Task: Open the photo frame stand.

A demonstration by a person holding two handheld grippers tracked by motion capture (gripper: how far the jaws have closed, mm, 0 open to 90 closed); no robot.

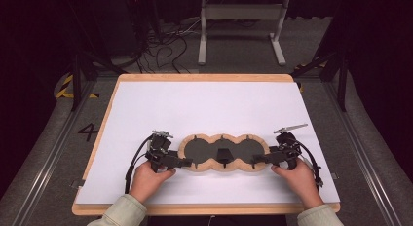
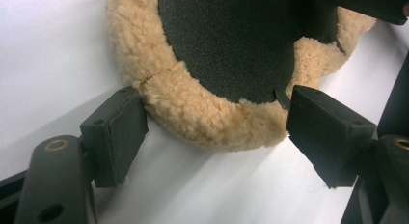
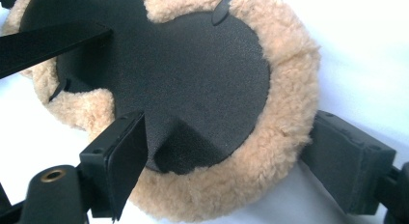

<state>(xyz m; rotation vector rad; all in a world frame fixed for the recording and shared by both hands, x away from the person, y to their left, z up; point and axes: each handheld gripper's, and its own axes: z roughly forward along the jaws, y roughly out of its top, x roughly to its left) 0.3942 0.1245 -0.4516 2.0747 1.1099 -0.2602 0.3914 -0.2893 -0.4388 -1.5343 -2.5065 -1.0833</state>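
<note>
The fleece pad (image 1: 223,153), a long piece of three joined round lobes with tan woolly rims and dark centres, lies flat on the white table (image 1: 204,106) near its front edge, and we hold one end of it with each tool. At its left end we see our left gripper (image 1: 184,162) reaching in from the side, held in our left hand (image 1: 148,179); in the left gripper view the jaws stand wide, one pad just outside the woolly rim (image 2: 193,108) and touching it or nearly so, the other over the inner edge where rim meets the dark centre (image 2: 226,40), so the rim lies between them without being pinched. At the right end our right gripper (image 1: 257,161), in our right hand (image 1: 298,179), meets the pad the same way; in the right gripper view its jaws also stand wide, one over the dark centre (image 3: 193,64) beside a raised fold in the fabric (image 3: 185,149), the other outside the tan rim (image 3: 284,137) and touching it, with the rim between them. Thin black tabs (image 3: 219,11) cross the rim in places. On the floor to the left of the table we read a painted 4 (image 1: 87,131); we find no writing on the pad itself.
</note>
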